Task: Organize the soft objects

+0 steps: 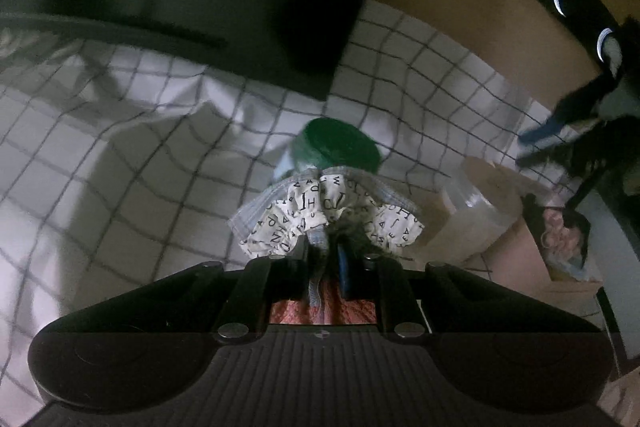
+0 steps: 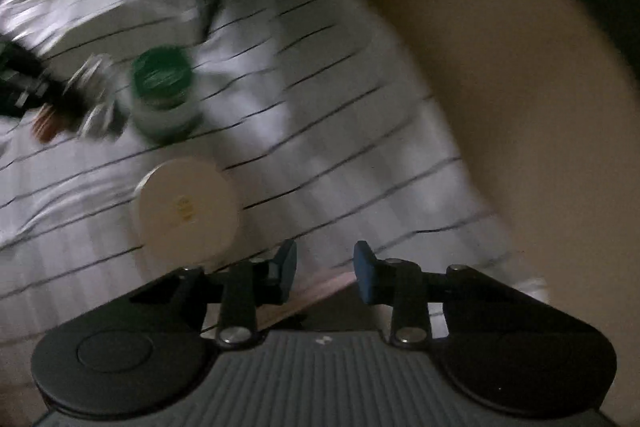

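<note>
Left wrist view: the left gripper [image 1: 326,251] is clenched on a letter-printed scrunchie [image 1: 320,217] with a pleated face mask [image 1: 256,207] bunched in, dead centre. Light, floppy stuff, no breakage risk; a pinch through the gathered middle looks best. A green-lidded jar [image 1: 340,143] sits at twelve o'clock on the checked bedsheet [image 1: 120,155].

Right wrist view: the right gripper [image 2: 325,269] stands parted, nothing between its blue pads. A white round lid [image 2: 186,207] lies at ten o'clock; tan wall at two. Dim room, rumpled sheet.
</note>
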`<state>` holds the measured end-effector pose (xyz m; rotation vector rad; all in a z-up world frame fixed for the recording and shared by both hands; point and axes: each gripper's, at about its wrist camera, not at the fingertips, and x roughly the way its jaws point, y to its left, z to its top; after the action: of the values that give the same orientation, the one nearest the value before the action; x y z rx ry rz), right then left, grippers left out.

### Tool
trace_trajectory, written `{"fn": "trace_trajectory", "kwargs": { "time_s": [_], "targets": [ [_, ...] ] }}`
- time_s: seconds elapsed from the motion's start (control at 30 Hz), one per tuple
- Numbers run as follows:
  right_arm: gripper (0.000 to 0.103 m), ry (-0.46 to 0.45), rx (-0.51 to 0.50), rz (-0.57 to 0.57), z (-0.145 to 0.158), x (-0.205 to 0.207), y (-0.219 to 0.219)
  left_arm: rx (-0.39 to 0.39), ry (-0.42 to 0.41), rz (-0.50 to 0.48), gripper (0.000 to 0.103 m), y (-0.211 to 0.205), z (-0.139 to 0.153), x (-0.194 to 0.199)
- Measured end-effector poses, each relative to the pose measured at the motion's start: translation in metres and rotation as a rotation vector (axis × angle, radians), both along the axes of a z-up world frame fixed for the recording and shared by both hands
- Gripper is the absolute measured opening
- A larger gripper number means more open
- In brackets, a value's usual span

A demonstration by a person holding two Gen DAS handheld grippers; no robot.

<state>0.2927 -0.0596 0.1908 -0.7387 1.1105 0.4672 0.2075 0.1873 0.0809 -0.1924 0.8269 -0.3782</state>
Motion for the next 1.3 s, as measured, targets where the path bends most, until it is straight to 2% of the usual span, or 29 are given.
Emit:
{"fn": "trace_trajectory", "kwargs": {
  "time_s": [0.1, 0.17, 0.3, 0.43, 0.57, 0.7, 0.9, 1.0, 1.03, 1.2, 1.3],
  "targets": [
    [0.026, 0.128, 0.015, 0.053, -0.024, 0.008, 0.003, -0.009, 0.037, 0.074, 0.016, 0.014, -0.004, -0.001],
    [0.019, 0.187, -0.017, 0.076, -0.043, 0.016, 0.000, -0.016, 0.045, 0.104, 0.016, 0.021, -0.004, -0.003],
    [0.018, 0.277, -0.048, 0.098, -0.068, 0.034, -0.006, -0.038, 0.058, 0.134, 0.016, 0.027, -0.002, -0.007],
    [0.018, 0.350, -0.057, 0.129, -0.086, 0.042, -0.006, -0.056, 0.034, 0.123, 0.016, 0.022, 0.007, -0.007],
    [0.019, 0.407, -0.082, 0.158, -0.102, 0.045, -0.005, -0.061, 0.010, 0.068, 0.017, 0.010, 0.013, -0.006],
    [0.019, 0.428, -0.075, 0.162, -0.113, 0.051, -0.006, -0.064, 0.021, 0.048, 0.017, 0.004, 0.010, -0.002],
    [0.020, 0.466, -0.001, 0.158, -0.114, 0.060, -0.010, -0.064, 0.058, 0.069, 0.017, 0.009, 0.000, 0.005],
    [0.017, 0.475, 0.042, 0.124, -0.114, 0.068, -0.016, -0.069, 0.082, 0.070, 0.017, 0.009, -0.004, 0.007],
    [0.014, 0.463, 0.055, 0.104, -0.114, 0.071, -0.019, -0.077, 0.089, 0.058, 0.017, 0.008, -0.005, 0.008],
    [0.013, 0.370, 0.076, 0.057, -0.105, 0.065, -0.027, -0.084, 0.084, 0.003, 0.017, -0.002, -0.001, 0.010],
    [0.012, 0.278, 0.097, 0.027, -0.081, 0.059, -0.022, -0.119, 0.029, -0.061, 0.017, -0.009, 0.013, 0.007]
  ]
}}
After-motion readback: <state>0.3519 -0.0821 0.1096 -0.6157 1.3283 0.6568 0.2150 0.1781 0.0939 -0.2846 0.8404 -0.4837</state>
